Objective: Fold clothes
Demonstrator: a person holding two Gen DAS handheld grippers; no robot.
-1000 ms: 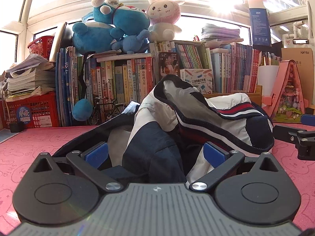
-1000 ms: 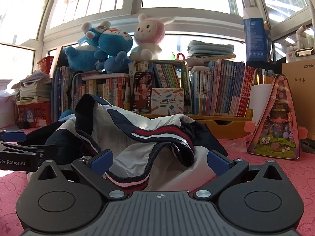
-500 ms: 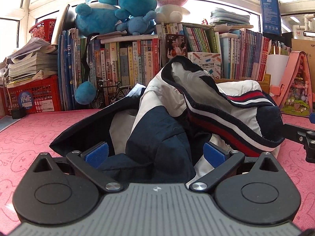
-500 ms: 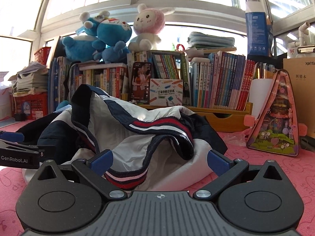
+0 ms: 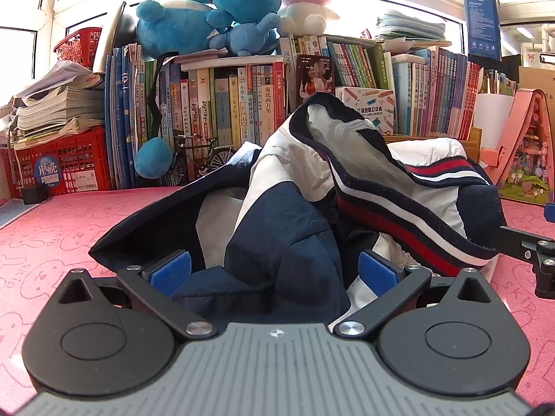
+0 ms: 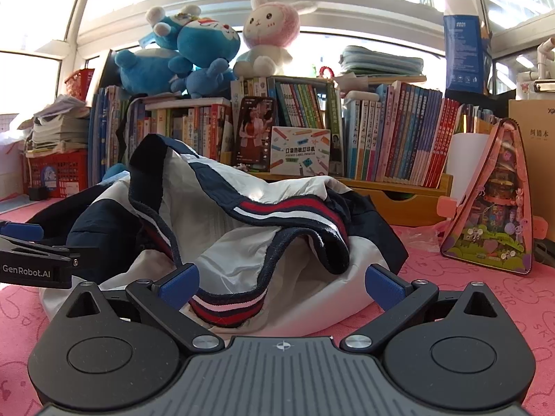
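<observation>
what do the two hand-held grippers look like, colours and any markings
Both look alike. The left hand-held gripper has a ribbed grey body, two round black housings, black linkage bars with silver screws, and blue pads on its fingers. The right hand-held gripper matches it, with the same blue pads. In the right wrist view, white lettering "GenRobot.AI" shows on the side of the left one. No cables, hands or sleeves show.

Both cameras sit low over the pink mat (image 5: 59, 228), each looking forward along its own fingers toward the bookshelf (image 6: 399, 145) under the windows. The left view is nearest the crumpled jacket (image 5: 288, 242), on its left side; the right view faces its right side. Both share the jacket, the shelf and the plush toys (image 6: 194, 59).
</observation>
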